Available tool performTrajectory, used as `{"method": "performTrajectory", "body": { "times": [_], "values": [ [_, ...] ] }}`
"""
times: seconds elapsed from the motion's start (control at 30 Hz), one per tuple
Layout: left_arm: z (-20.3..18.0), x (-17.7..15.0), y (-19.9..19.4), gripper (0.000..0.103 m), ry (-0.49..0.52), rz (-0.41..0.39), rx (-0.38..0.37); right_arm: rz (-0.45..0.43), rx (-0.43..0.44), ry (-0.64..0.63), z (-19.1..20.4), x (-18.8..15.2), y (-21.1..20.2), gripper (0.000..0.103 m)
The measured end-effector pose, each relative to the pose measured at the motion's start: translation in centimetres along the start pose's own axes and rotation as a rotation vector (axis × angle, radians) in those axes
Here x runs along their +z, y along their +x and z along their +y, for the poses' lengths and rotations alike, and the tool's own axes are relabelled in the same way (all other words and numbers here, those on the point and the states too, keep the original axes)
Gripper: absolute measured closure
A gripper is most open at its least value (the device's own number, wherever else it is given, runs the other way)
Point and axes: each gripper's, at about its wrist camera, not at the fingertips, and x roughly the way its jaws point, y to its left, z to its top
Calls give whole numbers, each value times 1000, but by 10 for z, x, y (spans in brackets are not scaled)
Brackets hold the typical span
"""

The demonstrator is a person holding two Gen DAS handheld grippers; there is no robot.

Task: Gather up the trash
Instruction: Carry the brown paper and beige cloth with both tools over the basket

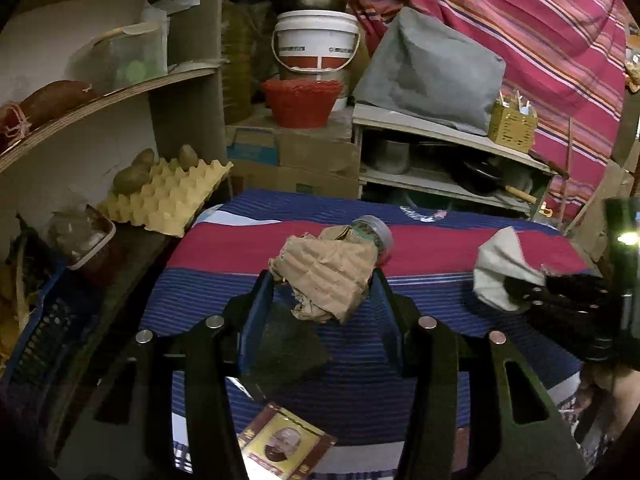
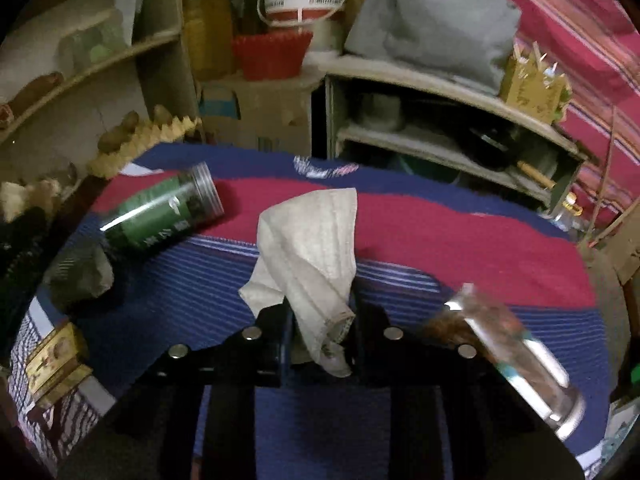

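Observation:
My left gripper [image 1: 324, 276] is closed around a crumpled brown paper [image 1: 326, 272] and holds it over the striped cloth [image 1: 420, 292]. A green jar with a silver lid [image 1: 374, 232] lies behind the paper; in the right wrist view the jar [image 2: 160, 212] lies on its side at the left. My right gripper [image 2: 320, 312] is shut on a white crumpled tissue [image 2: 312, 248]; the tissue also shows in the left wrist view [image 1: 502, 268] at the right, held by the right gripper [image 1: 520, 292]. In the right wrist view the brown paper [image 2: 80, 272] looks dark at the left.
A clear glass jar [image 2: 516, 352] lies at the right of the cloth. A small yellow box with a portrait [image 1: 280, 444] lies near the front edge. An egg tray with potatoes [image 1: 168, 196] sits left; shelves, a red basket [image 1: 302, 102] and a white bucket [image 1: 316, 44] stand behind.

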Motion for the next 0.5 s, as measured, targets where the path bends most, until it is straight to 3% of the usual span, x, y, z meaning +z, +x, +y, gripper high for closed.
{"method": "performTrajectory", "body": {
  "times": [0.5],
  "values": [
    [-65, -7, -48, 54, 63, -74, -72, -188, -64, 42, -56, -56, -143, 79]
  ]
}}
